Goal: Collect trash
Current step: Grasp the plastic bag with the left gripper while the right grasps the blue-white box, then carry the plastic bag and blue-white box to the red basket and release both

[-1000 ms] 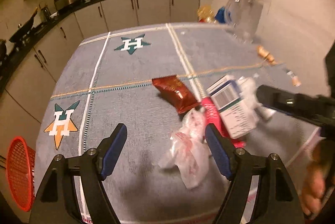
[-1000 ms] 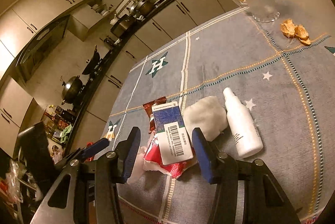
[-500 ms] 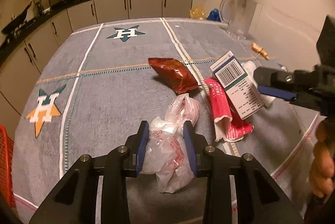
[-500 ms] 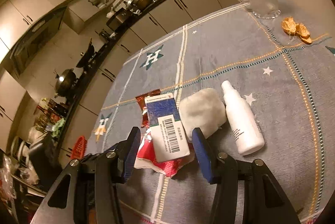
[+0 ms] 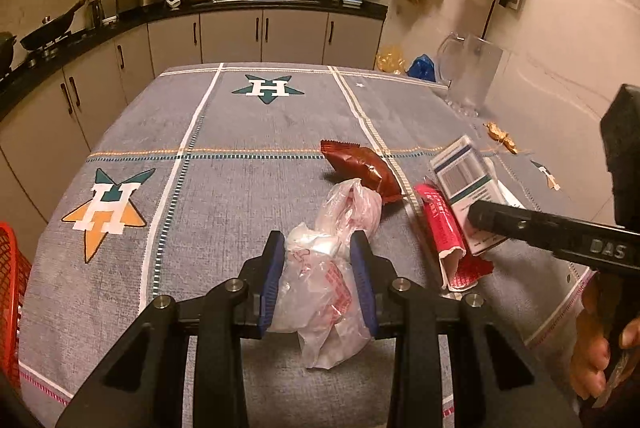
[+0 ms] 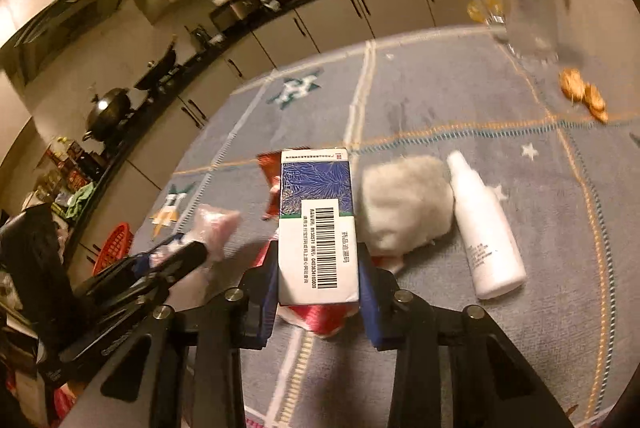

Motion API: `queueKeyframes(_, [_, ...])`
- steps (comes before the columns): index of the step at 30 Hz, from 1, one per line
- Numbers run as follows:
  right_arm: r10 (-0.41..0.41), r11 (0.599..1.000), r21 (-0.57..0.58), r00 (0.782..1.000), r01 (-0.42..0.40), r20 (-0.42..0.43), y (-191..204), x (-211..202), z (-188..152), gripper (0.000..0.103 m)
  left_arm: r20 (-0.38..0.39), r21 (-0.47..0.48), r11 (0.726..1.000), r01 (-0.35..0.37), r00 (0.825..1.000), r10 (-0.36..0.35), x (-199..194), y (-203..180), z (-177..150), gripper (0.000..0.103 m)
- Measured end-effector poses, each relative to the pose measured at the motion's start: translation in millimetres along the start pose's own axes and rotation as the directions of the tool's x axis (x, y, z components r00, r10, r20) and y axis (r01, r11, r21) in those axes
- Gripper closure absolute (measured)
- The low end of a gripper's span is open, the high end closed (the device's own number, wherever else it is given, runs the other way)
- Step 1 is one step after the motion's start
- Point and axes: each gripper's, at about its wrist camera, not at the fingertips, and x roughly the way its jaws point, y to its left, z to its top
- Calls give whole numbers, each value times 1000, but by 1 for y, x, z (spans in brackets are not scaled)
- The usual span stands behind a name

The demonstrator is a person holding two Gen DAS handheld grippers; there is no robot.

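Trash is only partly gathered: left tool [image 5: 318, 276] grips the plastic bag [image 5: 328, 268], right tool [image 6: 318, 292] is closing on the medicine box [image 6: 316, 228]; brown wrapper [image 5: 360, 168] and white bottle [image 6: 486, 228] remain on the counter [image 5: 224, 196].

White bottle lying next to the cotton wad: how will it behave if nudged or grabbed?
The white bottle lies on its side on the tablecloth; being round, it will probably roll if pushed sideways. Its smooth plastic looks slippery between pads. It seems rigid, so it should hold shape when squeezed.
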Motion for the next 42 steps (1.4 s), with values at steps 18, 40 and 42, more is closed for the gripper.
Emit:
queueKeyframes(18, [55, 994, -95, 995, -46, 87, 29, -22, -4, 65, 22, 25, 998, -55, 998, 54, -22, -7, -1, 70])
queueKeyframes(40, [91, 985, -149, 996, -90, 0, 90, -11, -22, 65, 67, -35, 987, -155, 985, 157, -85, 44, -23, 70])
queueKeyframes(42, [100, 981, -163, 995, -100, -13, 98, -7, -24, 65, 73, -51, 986, -161, 984, 165, -90, 55, -25, 70])
